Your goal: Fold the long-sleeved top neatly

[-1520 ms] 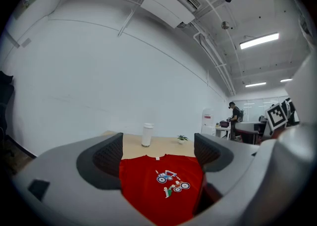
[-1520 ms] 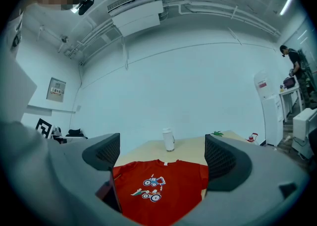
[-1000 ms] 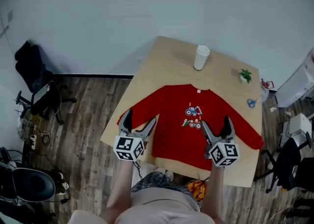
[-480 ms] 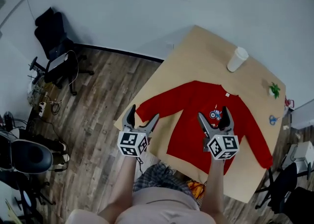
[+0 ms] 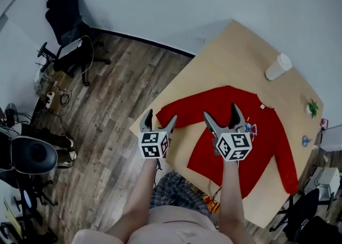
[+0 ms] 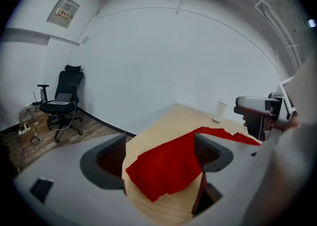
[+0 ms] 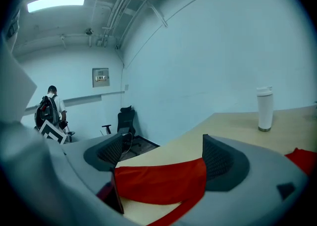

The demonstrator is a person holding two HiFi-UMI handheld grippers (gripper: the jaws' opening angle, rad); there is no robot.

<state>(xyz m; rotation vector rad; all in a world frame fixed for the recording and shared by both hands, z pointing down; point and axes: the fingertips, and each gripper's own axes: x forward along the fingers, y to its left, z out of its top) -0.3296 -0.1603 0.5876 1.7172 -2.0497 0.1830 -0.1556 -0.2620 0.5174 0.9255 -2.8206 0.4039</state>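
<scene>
- A red long-sleeved top (image 5: 264, 149) lies flat and spread out on a light wooden table (image 5: 230, 50).
- The left gripper (image 5: 159, 122) is by the table's near corner, right where the end of one sleeve (image 5: 187, 112) lies.
- Its two jaws are wide apart. In the left gripper view the sleeve end shows in the gap between them, flat on the wood. The jaws do not pinch it.
- The right gripper (image 5: 222, 120) is over the spot where that same sleeve meets the body of the top.
- Its jaws are wide apart too. In the right gripper view red cloth shows between them, but nothing is squeezed.
- I cannot tell if either gripper touches the cloth.
- A white cup (image 5: 279, 67) stands on the far side of the table, well away from both grippers.
- A black office chair (image 5: 67, 29) stands on the wood floor by the wall.
</scene>
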